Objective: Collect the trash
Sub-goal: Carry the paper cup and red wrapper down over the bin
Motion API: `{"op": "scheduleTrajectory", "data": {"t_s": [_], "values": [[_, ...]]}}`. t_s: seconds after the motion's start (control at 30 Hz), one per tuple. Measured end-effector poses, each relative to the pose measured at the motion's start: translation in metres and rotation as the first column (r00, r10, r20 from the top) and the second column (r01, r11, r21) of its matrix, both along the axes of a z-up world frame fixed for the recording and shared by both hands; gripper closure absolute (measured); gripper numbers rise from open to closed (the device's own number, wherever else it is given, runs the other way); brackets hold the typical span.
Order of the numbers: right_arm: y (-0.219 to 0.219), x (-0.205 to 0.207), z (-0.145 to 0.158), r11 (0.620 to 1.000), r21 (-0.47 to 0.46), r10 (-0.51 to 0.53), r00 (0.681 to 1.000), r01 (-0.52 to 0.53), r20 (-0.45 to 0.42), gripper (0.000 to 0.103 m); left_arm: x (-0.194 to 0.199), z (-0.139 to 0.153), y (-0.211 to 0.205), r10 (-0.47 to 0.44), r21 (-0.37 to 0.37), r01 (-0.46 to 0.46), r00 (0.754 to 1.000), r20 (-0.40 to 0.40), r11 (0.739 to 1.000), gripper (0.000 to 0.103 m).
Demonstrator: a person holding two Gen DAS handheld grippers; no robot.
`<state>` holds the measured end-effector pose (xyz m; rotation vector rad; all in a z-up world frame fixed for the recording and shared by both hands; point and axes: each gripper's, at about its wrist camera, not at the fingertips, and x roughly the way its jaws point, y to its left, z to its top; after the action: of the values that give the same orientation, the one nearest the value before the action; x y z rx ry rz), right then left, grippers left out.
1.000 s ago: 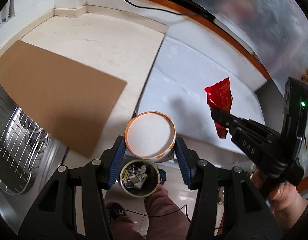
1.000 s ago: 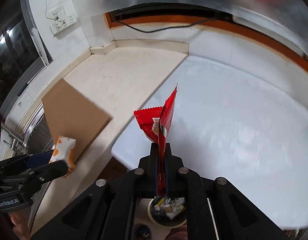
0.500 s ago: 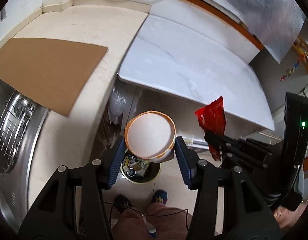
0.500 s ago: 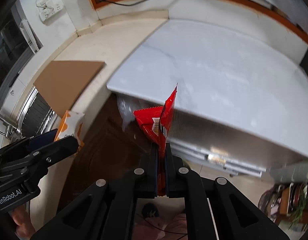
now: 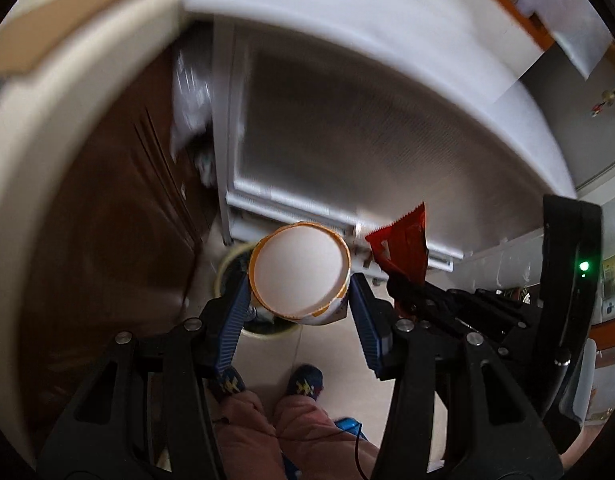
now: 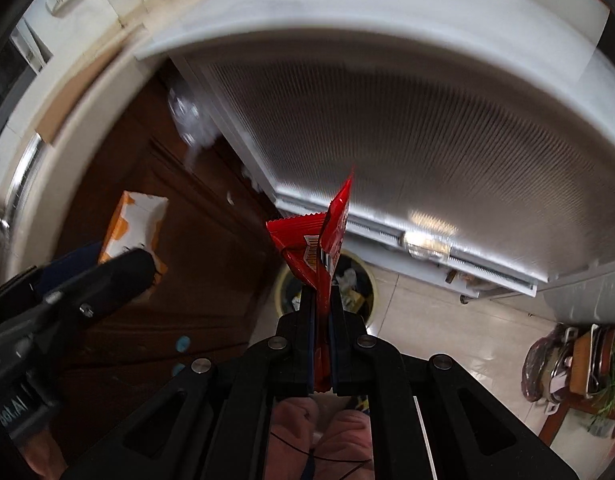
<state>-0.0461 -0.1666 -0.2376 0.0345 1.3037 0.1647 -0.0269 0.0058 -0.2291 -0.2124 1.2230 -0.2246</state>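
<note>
My left gripper (image 5: 301, 302) is shut on a white paper cup with an orange rim (image 5: 301, 270), its mouth facing the camera. Under the cup a round yellowish trash bin (image 5: 227, 264) on the floor is mostly hidden. My right gripper (image 6: 322, 296) is shut on a crumpled red snack wrapper (image 6: 319, 236), held upright above the same trash bin (image 6: 283, 284), which holds mixed rubbish. The wrapper (image 5: 403, 248) and the right gripper (image 5: 403, 284) show at right in the left wrist view. The cup (image 6: 137, 224) and the left gripper (image 6: 119, 272) appear at left in the right wrist view.
A brown cabinet door (image 6: 179, 264) and a ribbed grey panel (image 6: 427, 132) under the white countertop edge (image 5: 387, 40) stand behind the bin. A person's knees (image 5: 275, 428) and blue slippers (image 5: 305, 382) are on the tiled floor. A cluttered stand (image 6: 579, 364) is at lower right.
Both grippers have dropped from above the countertop to below its edge and toward the floor bin, each keeping its hold. The bin now looks nearer and larger.
</note>
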Motion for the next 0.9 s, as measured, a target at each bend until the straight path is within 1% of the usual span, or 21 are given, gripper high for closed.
{"op": "scheduleTrajectory", "data": {"t_s": [0.17, 0.2, 0.27, 0.33, 0.37, 0.4, 0.47, 0.57, 0.7, 0.77, 0.83, 0.9], "values": [[-0.009, -0.004, -0.068, 1.0, 0.009, 0.01, 0.999, -0.01, -0.044, 0.098, -0.003, -0.069, -0.014, 0.01, -0.007, -0.011, 0.998, -0.06, 1.0, 0.056], [-0.012, -0.005, -0.084, 1.0, 0.015, 0.008, 0.998, -0.007, -0.056, 0.098, -0.002, -0.089, -0.014, 0.017, -0.012, -0.018, 0.997, -0.077, 1.0, 0.056], [-0.014, -0.005, -0.112, 1.0, 0.021, 0.007, 0.997, -0.005, -0.074, 0.098, -0.001, -0.115, -0.012, 0.032, -0.021, -0.034, 0.995, -0.098, 0.999, 0.056], [-0.017, -0.001, -0.141, 0.999, 0.043, -0.001, 0.995, 0.005, -0.097, 0.098, 0.001, -0.15, -0.008, 0.053, -0.029, -0.057, 0.991, -0.121, 0.998, 0.056], [-0.019, 0.001, -0.158, 0.998, 0.055, -0.006, 0.993, 0.012, -0.115, 0.098, 0.001, -0.162, -0.007, 0.06, -0.031, -0.064, 0.99, -0.129, 0.997, 0.056], [-0.021, 0.003, -0.173, 0.998, 0.067, -0.011, 0.991, 0.02, -0.132, 0.098, 0.004, -0.181, -0.004, 0.072, -0.042, -0.079, 0.987, -0.141, 0.996, 0.056], [-0.025, 0.006, -0.205, 0.994, 0.101, -0.033, 0.987, 0.05, -0.157, 0.098, 0.008, -0.209, -0.001, 0.086, -0.048, -0.095, 0.983, -0.163, 0.994, 0.056], [-0.028, 0.012, -0.246, 0.988, 0.126, -0.06, 0.981, 0.084, -0.183, 0.097, 0.015, -0.245, 0.002, 0.093, -0.062, -0.107, 0.977, -0.194, 0.992, 0.056], [-0.023, 0.023, -0.302, 0.983, 0.152, -0.064, 0.973, 0.1, -0.222, 0.097, 0.026, -0.296, 0.002, 0.062, -0.059, -0.078, 0.97, -0.235, 0.995, 0.056], [-0.019, 0.03, -0.324, 0.984, 0.151, -0.059, 0.972, 0.095, -0.228, 0.097, 0.033, -0.318, 0.0, 0.047, -0.051, -0.062, 0.967, -0.249, 0.997, 0.056], [-0.019, 0.038, -0.346, 0.984, 0.15, -0.056, 0.972, 0.092, -0.229, 0.097, 0.037, -0.335, -0.002, 0.037, -0.04, -0.049, 0.965, -0.26, 0.998, 0.056], [-0.017, 0.047, -0.367, 0.983, 0.153, -0.059, 0.971, 0.097, -0.234, 0.093, 0.043, -0.35, -0.003, 0.032, -0.034, -0.043, 0.963, -0.269, 0.999, 0.056]]}}
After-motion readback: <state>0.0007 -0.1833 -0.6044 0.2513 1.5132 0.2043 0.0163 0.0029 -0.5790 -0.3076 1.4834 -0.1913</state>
